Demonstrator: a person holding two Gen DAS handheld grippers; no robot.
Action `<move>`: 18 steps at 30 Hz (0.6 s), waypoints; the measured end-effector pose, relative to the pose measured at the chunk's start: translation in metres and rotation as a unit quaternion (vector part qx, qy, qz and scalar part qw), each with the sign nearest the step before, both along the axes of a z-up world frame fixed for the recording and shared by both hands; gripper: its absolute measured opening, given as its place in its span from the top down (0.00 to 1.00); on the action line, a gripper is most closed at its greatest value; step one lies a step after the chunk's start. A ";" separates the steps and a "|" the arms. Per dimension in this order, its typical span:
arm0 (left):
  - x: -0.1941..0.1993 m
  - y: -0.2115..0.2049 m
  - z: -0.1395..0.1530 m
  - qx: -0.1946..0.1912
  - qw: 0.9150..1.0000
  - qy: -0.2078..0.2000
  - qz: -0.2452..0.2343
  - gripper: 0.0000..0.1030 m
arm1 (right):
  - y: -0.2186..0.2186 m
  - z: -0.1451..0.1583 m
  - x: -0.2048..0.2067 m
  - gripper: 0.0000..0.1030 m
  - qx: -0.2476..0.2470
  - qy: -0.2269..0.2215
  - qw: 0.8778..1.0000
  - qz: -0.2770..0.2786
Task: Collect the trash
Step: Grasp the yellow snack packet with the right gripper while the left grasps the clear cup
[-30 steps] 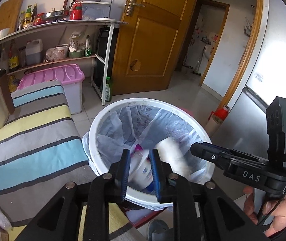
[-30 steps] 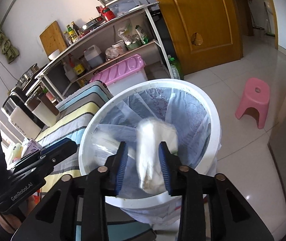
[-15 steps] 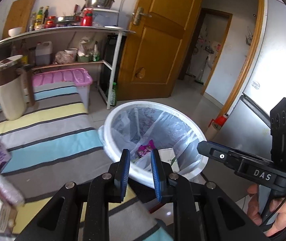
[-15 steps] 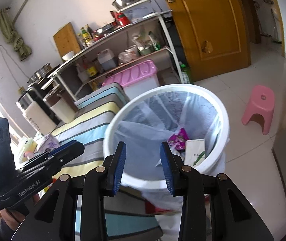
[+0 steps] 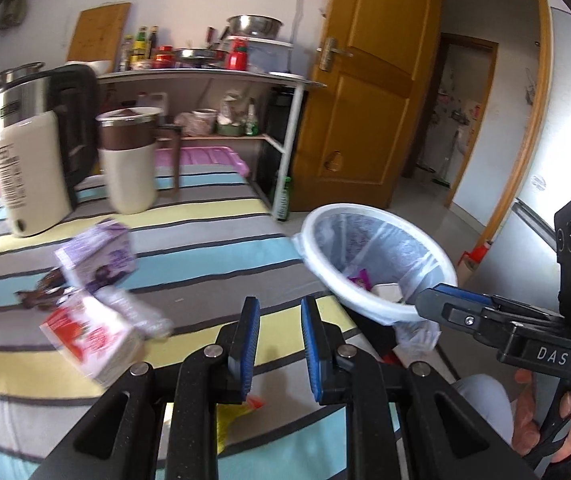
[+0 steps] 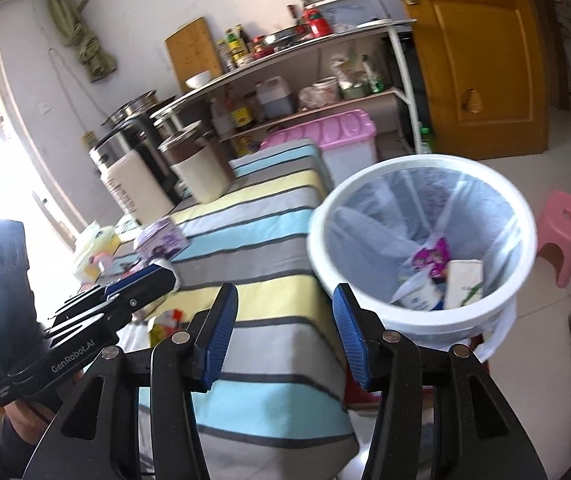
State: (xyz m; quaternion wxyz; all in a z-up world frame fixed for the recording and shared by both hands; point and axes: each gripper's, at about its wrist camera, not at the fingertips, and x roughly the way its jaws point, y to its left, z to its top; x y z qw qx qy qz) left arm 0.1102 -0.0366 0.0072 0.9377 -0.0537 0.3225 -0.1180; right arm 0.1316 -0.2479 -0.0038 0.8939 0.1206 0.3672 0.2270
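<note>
A white trash bin (image 6: 421, 244) with a clear liner stands on the floor beside the striped table (image 6: 253, 236); it also shows in the left wrist view (image 5: 377, 264). Inside lie a purple wrapper (image 6: 431, 258), a white carton (image 6: 463, 284) and a white bottle (image 6: 417, 298). On the table lie a purple carton (image 5: 97, 260), a red-and-white carton (image 5: 93, 336), a clear crumpled bag (image 5: 133, 312) and a brown wrapper (image 5: 41, 292). My left gripper (image 5: 279, 344) is open and empty above the table's near side. My right gripper (image 6: 283, 332) is open and empty, between table edge and bin.
A white jug (image 5: 29, 172), a brown-lidded kettle (image 5: 127, 160) and a steel pot (image 5: 17, 92) stand at the table's far end. A shelf rack (image 5: 205, 80), a pink-lidded box (image 6: 325, 136), a wooden door (image 5: 369, 80) and a pink stool (image 6: 561, 244) surround the bin.
Both grippers let their trash drop into the bin, then pulled back up and left over the table. The right gripper's jaws have opened wider.
</note>
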 end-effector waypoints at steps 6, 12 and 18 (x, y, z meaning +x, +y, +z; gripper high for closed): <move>-0.020 0.031 -0.005 0.007 0.999 0.001 0.037 0.80 | 0.027 0.000 -0.010 0.51 -0.006 -0.004 0.999 0.035; -0.037 0.058 -0.011 0.017 0.997 0.007 0.074 0.80 | 0.057 -0.003 -0.017 0.46 -0.020 -0.009 0.997 0.074; -0.048 0.082 -0.014 0.015 0.994 0.014 0.106 0.79 | 0.083 -0.010 -0.023 0.43 -0.035 -0.009 0.994 0.107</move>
